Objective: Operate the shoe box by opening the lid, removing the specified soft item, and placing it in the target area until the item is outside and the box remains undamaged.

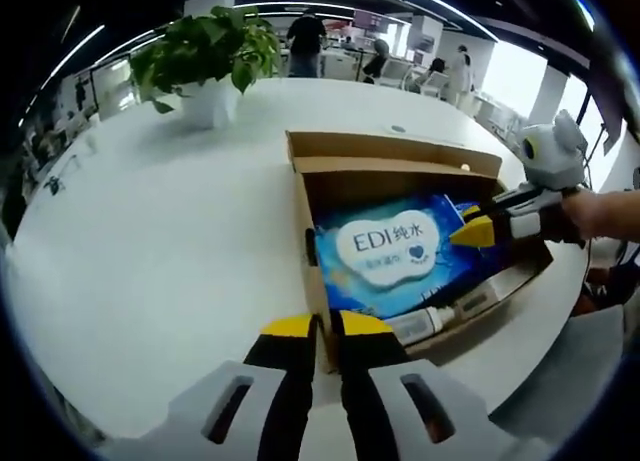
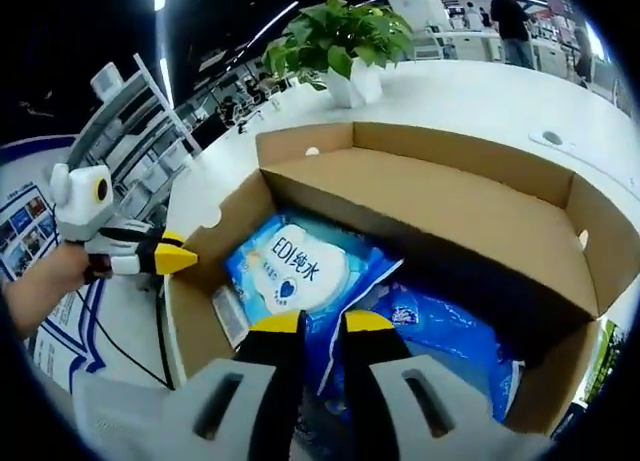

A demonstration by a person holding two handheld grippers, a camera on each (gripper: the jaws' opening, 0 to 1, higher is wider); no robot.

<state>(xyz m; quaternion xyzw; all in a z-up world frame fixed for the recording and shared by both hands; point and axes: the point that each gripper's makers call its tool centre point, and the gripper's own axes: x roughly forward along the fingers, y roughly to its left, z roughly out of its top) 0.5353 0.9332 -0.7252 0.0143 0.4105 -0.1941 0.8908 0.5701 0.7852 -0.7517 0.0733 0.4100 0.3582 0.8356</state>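
Right gripper [image 2: 318, 323] set over wipes pack [image 2: 298, 271], jaws narrow, nothing visibly held; nearer arm. Pack lain flat inside open box [image 2: 455, 196], long axis along box length. Left gripper [image 1: 326, 327] narrow at box wall, grip untellable.

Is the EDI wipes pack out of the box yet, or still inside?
Still inside. The blue wipes pack lies flat on the floor of the open shoe box, its walls around it, lid folded back.
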